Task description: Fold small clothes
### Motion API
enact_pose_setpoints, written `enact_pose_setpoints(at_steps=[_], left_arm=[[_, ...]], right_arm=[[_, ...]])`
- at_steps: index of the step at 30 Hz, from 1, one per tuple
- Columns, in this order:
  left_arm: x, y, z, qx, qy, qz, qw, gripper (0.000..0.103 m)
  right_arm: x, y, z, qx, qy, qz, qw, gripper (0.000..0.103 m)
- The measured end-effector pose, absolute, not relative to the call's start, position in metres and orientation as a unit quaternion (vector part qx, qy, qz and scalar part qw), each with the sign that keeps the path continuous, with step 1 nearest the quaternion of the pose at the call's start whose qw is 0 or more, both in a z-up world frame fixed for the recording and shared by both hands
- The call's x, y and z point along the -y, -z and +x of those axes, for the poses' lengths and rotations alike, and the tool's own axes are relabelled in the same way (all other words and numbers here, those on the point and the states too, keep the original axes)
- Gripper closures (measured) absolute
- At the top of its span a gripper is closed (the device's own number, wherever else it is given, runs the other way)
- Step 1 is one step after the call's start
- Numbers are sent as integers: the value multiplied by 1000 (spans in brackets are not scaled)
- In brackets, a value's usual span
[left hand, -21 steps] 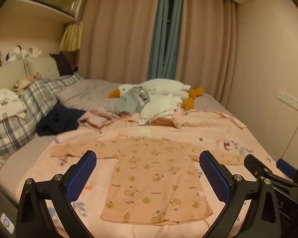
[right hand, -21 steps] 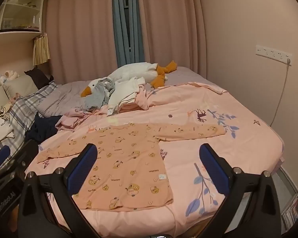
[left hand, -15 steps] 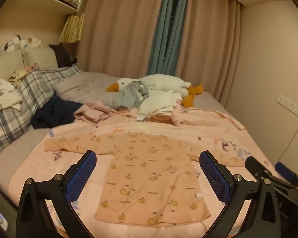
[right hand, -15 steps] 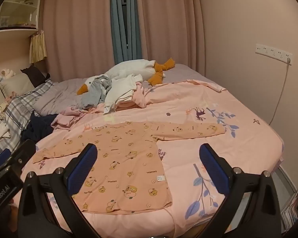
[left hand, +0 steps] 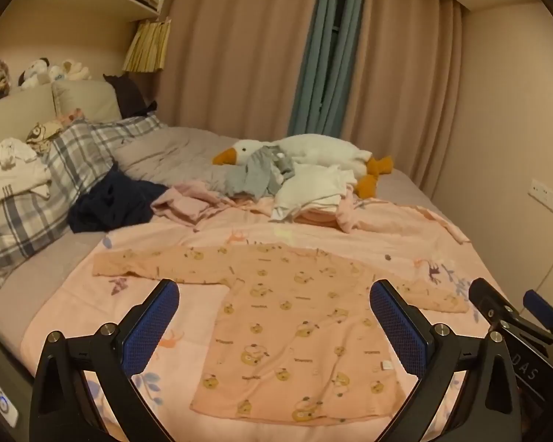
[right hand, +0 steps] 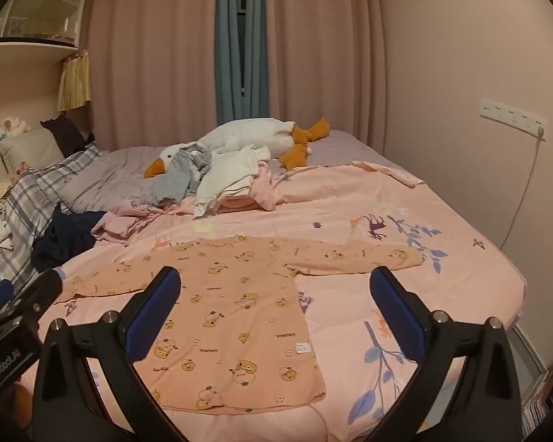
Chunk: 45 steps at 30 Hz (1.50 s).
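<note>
Vs earlier: both views shifted slightly, shirt (left hand: 295, 316) unmoved, flat on pink sheet (right hand: 405, 294). 1 shirt, 1 goose plush (left hand: 313, 151) beyond it, 2 grippers: left gripper (left hand: 274, 326) & right gripper (right hand: 276, 316) released, wide, above shirt, grasping nothing.

Soft matt cotton-like cloth with small printed bears on the peach shirt (left hand: 295, 316). Smooth printed pink cloth on the bed cover (right hand: 405, 272). Woven checked fabric on the pillow (left hand: 37, 199). Fluffy white plush on the goose toy (right hand: 247, 140). Heavy matt drapery in the curtains (right hand: 147, 55). Matt black plastic with bright metal screws on the left gripper (left hand: 274, 313) and right gripper (right hand: 275, 304); blue textured rubbery pads (left hand: 151, 328).
</note>
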State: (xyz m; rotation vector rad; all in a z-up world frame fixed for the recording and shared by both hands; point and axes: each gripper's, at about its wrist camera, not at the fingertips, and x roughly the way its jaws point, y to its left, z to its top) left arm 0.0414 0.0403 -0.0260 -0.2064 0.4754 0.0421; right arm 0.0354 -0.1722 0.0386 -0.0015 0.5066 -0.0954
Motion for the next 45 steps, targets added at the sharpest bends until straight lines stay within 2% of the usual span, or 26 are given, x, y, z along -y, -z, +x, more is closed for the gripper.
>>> enact_pose_setpoints(at_steps=[21, 45], left_arm=[[-44, 23, 43, -221, -47, -91, 970, 0], [-43, 29, 47, -233, -74, -76, 967, 0]], right_arm=[[146, -35, 40, -227, 36, -18, 973, 0], [146, -28, 47, -254, 23, -9, 967, 0]])
